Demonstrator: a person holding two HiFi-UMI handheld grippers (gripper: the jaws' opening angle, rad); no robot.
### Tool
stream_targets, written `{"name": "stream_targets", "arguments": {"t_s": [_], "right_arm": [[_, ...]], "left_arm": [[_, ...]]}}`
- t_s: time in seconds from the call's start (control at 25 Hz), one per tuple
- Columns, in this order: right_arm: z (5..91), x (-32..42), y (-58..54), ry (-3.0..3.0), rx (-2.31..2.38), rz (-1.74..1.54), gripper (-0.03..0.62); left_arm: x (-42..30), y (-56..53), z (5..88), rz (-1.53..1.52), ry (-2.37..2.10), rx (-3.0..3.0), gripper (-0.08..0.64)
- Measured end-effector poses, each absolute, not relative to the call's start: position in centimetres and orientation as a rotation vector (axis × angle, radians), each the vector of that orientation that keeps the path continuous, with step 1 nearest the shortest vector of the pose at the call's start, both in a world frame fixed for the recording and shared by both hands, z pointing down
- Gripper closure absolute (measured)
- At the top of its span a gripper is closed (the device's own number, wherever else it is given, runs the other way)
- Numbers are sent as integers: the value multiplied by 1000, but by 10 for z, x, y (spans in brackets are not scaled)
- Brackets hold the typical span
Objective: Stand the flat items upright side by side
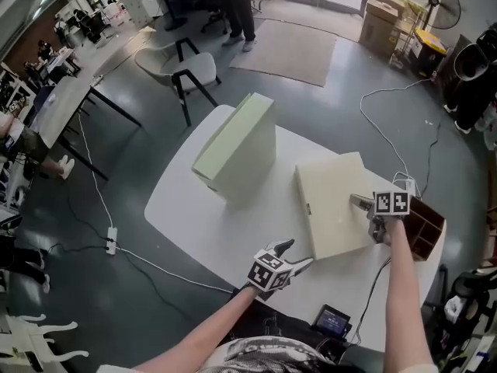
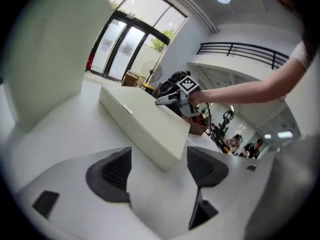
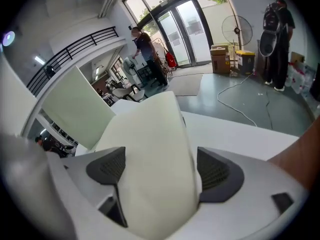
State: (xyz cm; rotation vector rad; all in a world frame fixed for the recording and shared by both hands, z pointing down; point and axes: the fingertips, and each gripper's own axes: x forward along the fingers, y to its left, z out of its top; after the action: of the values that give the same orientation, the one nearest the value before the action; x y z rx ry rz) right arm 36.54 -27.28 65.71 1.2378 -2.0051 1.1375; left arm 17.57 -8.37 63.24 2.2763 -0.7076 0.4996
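Note:
A pale green box (image 1: 237, 150) stands upright on the white table (image 1: 194, 216); it fills the left of the left gripper view (image 2: 45, 59). A second cream box (image 1: 338, 204) lies flat to its right. My right gripper (image 1: 362, 205) is at that flat box's right edge. In the right gripper view its jaws (image 3: 160, 164) stand wide, and the box edge (image 3: 155, 149) lies between the pads without being pressed. My left gripper (image 1: 297, 253) is open just short of the flat box's near corner (image 2: 170, 144), with nothing between its pads (image 2: 112, 171).
A brown wooden organiser (image 1: 425, 231) sits at the table's right edge, right behind my right gripper. A small screen device (image 1: 332, 319) lies at the near edge with a cable. On the floor beyond are a chair (image 1: 190, 72), a rug (image 1: 287, 49) and a person's legs (image 1: 237, 6).

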Motion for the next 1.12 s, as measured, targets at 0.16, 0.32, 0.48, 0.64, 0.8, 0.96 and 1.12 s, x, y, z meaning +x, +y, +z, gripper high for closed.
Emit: {"name": "stream_targets", "arguments": {"t_s": [0.16, 0.32, 0.48, 0.64, 0.8, 0.96, 1.12], "right_arm": [[658, 363, -272, -2021, 1215, 1165, 141], [660, 364, -270, -2010, 1215, 1158, 149], [659, 357, -259, -2006, 1244, 1218, 172], [655, 352, -249, -2015, 1303, 1197, 183], [651, 353, -231, -2039, 1375, 1209, 204], [639, 350, -214, -2078, 1484, 1189, 212], [615, 343, -200, -2151, 1638, 1109, 218]], "left_arm": [[197, -90, 652, 369, -697, 2030, 206], [210, -104, 663, 321, -700, 1918, 202], [213, -106, 669, 369, -710, 1915, 186], [204, -105, 671, 429, -673, 1941, 184], [196, -100, 670, 513, -601, 2013, 184], [184, -98, 666, 604, -537, 2115, 182], [169, -105, 657, 713, -486, 2266, 181]]}}
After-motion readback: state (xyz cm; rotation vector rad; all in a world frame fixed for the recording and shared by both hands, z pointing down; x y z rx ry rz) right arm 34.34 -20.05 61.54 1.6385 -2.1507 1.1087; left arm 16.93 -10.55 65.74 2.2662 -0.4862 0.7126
